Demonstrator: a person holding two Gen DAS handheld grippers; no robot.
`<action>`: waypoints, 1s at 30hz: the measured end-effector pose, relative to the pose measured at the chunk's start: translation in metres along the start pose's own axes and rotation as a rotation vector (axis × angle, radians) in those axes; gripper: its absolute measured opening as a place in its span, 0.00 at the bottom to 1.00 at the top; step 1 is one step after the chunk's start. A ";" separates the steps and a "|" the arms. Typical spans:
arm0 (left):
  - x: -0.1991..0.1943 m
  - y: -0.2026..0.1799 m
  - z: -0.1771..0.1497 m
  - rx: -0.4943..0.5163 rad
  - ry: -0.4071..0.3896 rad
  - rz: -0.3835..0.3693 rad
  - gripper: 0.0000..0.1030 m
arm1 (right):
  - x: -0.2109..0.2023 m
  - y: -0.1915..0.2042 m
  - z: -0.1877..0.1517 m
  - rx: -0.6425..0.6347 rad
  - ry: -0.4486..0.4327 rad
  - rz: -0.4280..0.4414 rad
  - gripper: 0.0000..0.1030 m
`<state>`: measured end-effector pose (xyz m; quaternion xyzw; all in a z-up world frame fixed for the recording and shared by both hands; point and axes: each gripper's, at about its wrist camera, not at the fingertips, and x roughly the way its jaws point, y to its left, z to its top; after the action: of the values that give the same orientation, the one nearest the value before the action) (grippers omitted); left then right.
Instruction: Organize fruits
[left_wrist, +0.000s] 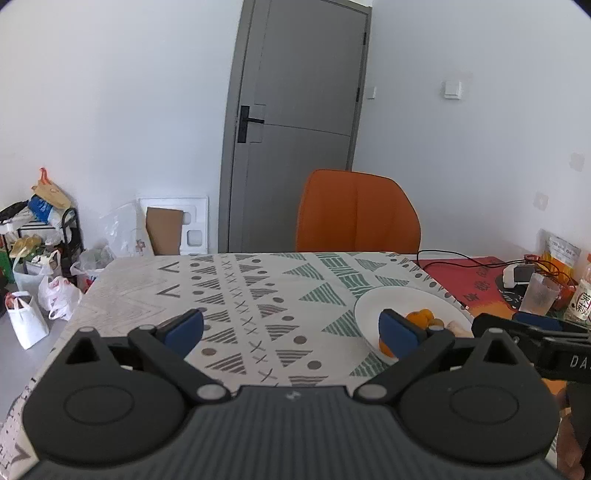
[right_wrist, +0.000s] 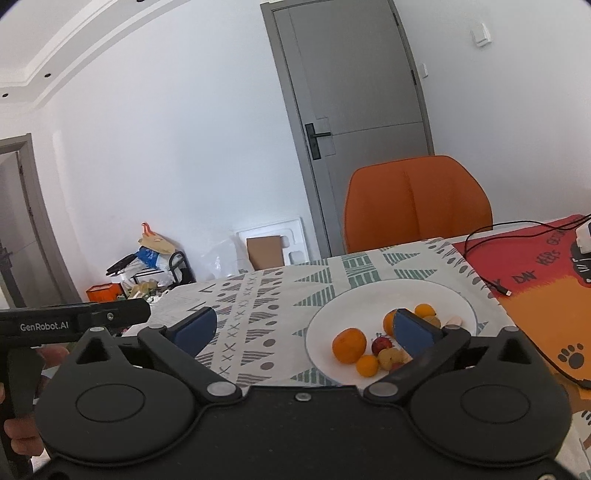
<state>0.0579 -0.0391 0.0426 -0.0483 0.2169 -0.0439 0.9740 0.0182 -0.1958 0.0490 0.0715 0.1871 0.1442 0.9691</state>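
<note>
Both wrist cameras look forward and slightly down across the patterned table toward the grey door. They share the white plate and orange chair.

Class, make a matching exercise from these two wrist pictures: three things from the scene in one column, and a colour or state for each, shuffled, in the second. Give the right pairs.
Things:
1. chair
2. plate
3. right gripper

Descriptions:
A. white, holding fruit
B. open, nothing between its jaws
C. orange, behind the table

Pairs: 1-C, 2-A, 3-B
</note>
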 end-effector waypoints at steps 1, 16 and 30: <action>-0.002 0.002 -0.001 -0.003 0.002 0.004 0.98 | -0.001 0.001 0.000 -0.004 0.003 0.000 1.00; -0.026 0.025 -0.019 -0.015 0.020 0.066 1.00 | -0.012 0.018 -0.007 -0.047 0.044 0.042 1.00; -0.022 0.044 -0.045 -0.027 0.090 0.113 1.00 | -0.009 0.019 -0.033 -0.060 0.126 0.056 1.00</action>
<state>0.0215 0.0034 0.0069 -0.0473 0.2634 0.0119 0.9635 -0.0072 -0.1780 0.0254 0.0383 0.2411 0.1812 0.9526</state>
